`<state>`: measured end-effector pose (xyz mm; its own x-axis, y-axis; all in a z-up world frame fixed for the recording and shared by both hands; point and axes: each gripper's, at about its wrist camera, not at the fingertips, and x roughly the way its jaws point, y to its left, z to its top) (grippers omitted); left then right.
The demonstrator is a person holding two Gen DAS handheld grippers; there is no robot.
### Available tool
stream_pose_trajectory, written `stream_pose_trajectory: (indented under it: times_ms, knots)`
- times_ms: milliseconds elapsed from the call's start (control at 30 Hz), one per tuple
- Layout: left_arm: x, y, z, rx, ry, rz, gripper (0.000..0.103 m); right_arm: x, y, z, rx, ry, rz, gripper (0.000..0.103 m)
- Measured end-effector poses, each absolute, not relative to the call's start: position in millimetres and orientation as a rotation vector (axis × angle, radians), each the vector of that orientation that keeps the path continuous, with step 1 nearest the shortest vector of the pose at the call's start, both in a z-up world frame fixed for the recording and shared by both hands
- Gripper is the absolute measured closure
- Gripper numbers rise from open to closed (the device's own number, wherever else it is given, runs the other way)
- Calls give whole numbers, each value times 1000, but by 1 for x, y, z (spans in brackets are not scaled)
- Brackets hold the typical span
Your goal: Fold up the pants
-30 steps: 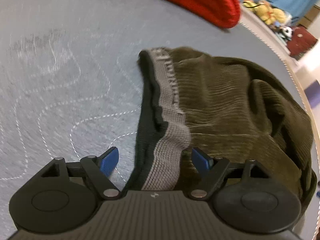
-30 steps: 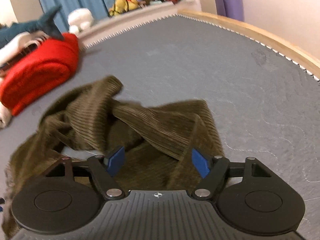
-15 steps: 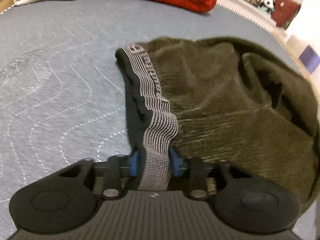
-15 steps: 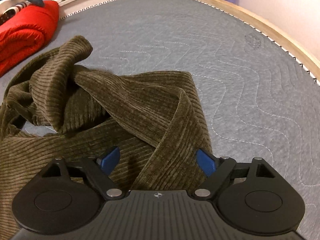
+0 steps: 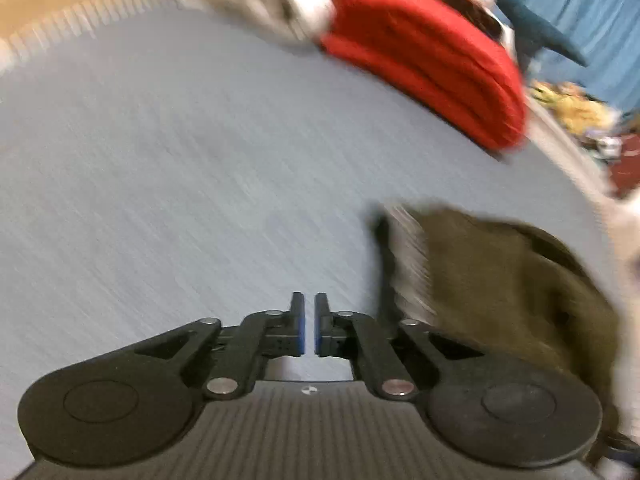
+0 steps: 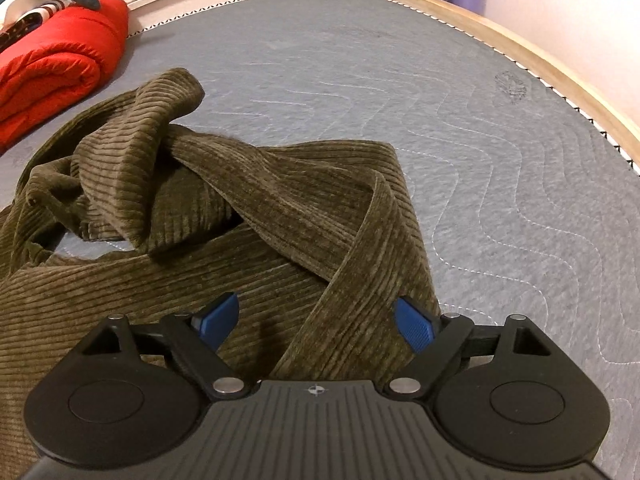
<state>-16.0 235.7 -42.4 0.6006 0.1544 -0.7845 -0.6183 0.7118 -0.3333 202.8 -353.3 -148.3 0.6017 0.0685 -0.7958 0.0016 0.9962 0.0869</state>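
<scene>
The olive-green ribbed corduroy pants (image 6: 248, 216) lie in a crumpled heap on the grey-blue quilted mattress (image 6: 460, 128). In the right wrist view one leg crosses over the other in a loose twist, a cuff end stands up toward the far side, and a small patch of mattress shows through a gap in the folds. In the left wrist view, which is heavily blurred, the grey striped elastic waistband (image 5: 408, 264) forms the near edge of the heap, off to the right of the fingers.

The left gripper (image 5: 309, 330) has its blue pads nearly together and closing, with only a thin slit between them; nothing is visible in that slit, and the waistband lies beside the fingers, not between them. The right gripper (image 6: 316, 318) hovers low over the crossed legs with its jaws spread wide, holding nothing.

Judged from this layout, folding has barely started: the legs are neither untangled nor laid flat, and no crease has been made. Spreading, aligning the legs and folding all remain.

Beyond the pants sit a folded red padded blanket (image 6: 60, 64), pale bedding (image 5: 280, 8) and the wooden bed frame (image 6: 520, 56).
</scene>
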Motion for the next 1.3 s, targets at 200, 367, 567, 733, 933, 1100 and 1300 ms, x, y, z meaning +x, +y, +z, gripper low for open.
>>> stream_pose_trajectory:
  times_ms: [200,367,567,733,933,1100,1300]
  knots:
    - [19,205,-72,-547,913,248,29,204,-346,-154,58,939,25,17]
    - [35,215,-103,-563,960,185,29,203,-343,-155,24,926,16,33]
    - [50,205,-122,-542,981,130,29,204,-367,-151,72,910,14,74]
    - [53,166,-122,-379,984,89,33,203,-385,-146,134,897,22,83]
    - [41,158,-108,-270,953,114,78,197,-393,-131,149,867,27,86]
    - [17,158,-75,-292,889,82,81,181,-395,-117,119,855,34,90]
    - [-23,178,-31,-306,819,142,83,143,-390,-92,75,832,114,91]
